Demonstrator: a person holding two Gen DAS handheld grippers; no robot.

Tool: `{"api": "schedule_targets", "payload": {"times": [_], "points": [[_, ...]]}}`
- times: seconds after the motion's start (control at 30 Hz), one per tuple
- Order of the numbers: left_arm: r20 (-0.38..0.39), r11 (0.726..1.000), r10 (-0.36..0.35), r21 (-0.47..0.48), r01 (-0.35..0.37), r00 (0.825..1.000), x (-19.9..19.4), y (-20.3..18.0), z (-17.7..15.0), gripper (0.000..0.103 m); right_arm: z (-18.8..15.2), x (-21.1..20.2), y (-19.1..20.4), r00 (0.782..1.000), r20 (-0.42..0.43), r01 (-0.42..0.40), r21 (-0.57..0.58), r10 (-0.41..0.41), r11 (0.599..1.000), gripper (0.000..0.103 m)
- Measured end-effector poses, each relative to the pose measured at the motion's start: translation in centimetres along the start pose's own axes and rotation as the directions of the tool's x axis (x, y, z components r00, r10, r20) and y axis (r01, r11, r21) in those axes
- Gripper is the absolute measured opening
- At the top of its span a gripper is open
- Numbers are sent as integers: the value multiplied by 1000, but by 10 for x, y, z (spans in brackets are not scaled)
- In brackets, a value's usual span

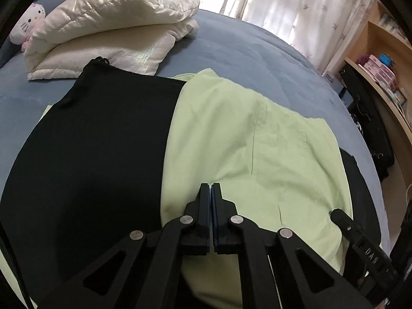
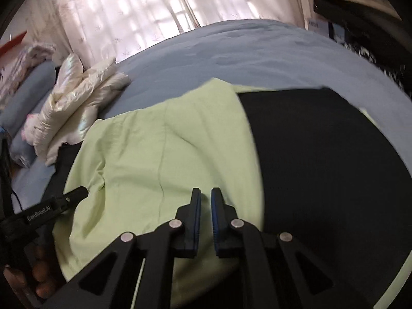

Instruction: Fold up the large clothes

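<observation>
Left wrist view: the left gripper [image 1: 211,186] hovers over the light green garment [image 1: 257,141], fingers pressed together with nothing between them. The garment lies on the blue bed [image 1: 244,51], one green flap folded across its black inner side [image 1: 97,141]. One folded cream jacket [image 1: 110,25] sits beyond, one plush toy [image 1: 27,25] behind it.

Right wrist view: the right gripper [image 2: 205,191] hangs above the same garment [image 2: 159,141], fingers slightly apart, empty. Risk, as I judge it — dragging closed fingers could bunch the flap and undo the fold.
</observation>
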State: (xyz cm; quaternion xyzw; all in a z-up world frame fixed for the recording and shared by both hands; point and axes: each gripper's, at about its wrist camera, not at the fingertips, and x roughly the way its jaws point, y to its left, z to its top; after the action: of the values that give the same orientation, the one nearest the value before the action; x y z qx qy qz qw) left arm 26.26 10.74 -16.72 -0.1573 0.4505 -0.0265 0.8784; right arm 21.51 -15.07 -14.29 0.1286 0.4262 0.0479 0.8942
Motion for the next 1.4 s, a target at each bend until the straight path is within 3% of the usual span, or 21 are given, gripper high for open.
{"api": "schedule_targets", "payload": {"times": [0.43,0.7,0.93,1.4], "points": [[19,1000,-9,-7,9,1000,-5,4,-5,2,-2,3,7,999,-17,36,1,-36,999,10],[-14,999,-11,-39,11,1000,-19,2,-8,4,-1,-1,7,999,-35,28,43,-26,999,10],[-31,1000,5,-26,-6,1000,-61,-6,-21,14,-16,-40,14,1000,-24,0,90,3,996,10],[9,999,17,36,-17,1000,-154,-10,-67,21,-56,-124,41,1000,13,-10,-20,10,1000,10]]}}
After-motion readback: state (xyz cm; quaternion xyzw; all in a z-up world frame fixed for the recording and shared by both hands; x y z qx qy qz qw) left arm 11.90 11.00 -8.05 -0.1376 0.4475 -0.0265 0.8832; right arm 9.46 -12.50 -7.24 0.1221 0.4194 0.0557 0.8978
